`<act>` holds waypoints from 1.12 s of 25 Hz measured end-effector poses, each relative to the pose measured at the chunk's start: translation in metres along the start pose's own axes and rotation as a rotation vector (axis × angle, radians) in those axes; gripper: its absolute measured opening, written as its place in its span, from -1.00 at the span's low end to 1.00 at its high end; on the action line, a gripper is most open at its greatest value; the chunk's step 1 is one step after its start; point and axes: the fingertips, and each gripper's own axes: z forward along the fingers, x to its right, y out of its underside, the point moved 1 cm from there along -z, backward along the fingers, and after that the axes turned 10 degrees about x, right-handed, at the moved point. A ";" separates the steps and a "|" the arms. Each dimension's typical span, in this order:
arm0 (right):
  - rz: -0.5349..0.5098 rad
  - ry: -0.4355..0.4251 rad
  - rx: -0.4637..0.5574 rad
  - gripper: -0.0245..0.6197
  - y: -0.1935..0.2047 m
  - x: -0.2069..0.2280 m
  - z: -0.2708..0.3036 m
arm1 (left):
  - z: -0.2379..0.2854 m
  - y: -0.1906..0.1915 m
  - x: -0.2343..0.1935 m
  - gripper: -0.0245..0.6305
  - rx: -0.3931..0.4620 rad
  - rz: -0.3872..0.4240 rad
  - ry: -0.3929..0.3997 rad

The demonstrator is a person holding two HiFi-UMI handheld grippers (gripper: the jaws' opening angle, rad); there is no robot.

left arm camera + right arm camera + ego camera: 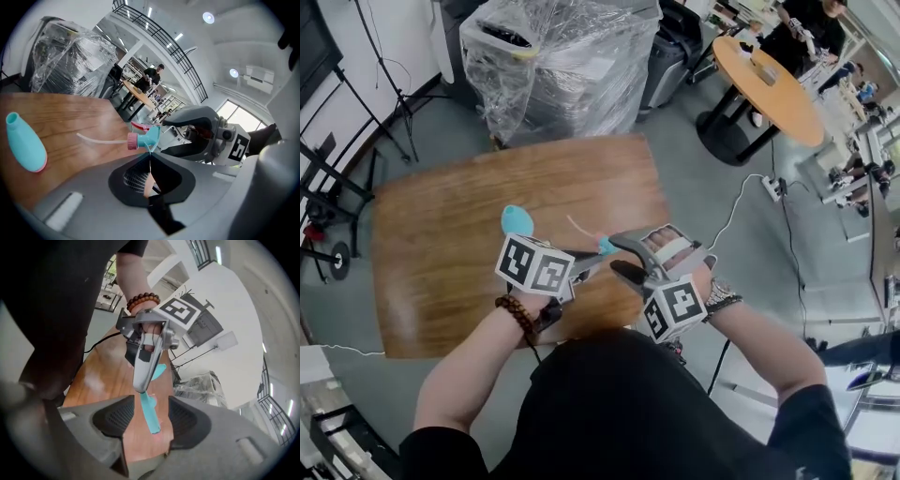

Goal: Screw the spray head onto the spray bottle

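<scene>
Teal spray bottle (26, 143) on wooden tabletop (441, 262), mouth uncapped, walls opaque, contents hidden; upright or lying unclear. Left gripper (149, 155) fingers pinched tight on teal spray head (146, 137), held above tabletop apart from bottle, with pink collar and dip tube toward bottle. Right gripper (145, 417) fingers spread wide either side of spray head, not pressing it.

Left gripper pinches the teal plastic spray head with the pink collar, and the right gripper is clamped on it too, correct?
No. The left gripper does pinch the spray head, but the right gripper view shows the right gripper open, its jaws apart either side of the head, not touching it.
</scene>
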 end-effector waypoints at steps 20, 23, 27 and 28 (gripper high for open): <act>-0.238 -0.137 -0.090 -0.55 -0.007 -0.005 0.027 | -0.026 0.000 0.029 -0.85 -0.014 -0.069 0.221; -0.227 -0.148 -0.088 -0.56 -0.008 -0.006 0.028 | -0.028 0.001 0.028 -0.85 -0.014 -0.079 0.228; -0.179 -0.161 -0.092 -0.56 -0.009 -0.005 0.029 | -0.034 0.006 0.023 -0.39 -0.008 -0.080 0.214; -0.164 -0.164 -0.091 -0.56 -0.008 -0.004 0.030 | -0.036 0.007 0.019 -0.34 0.000 -0.067 0.197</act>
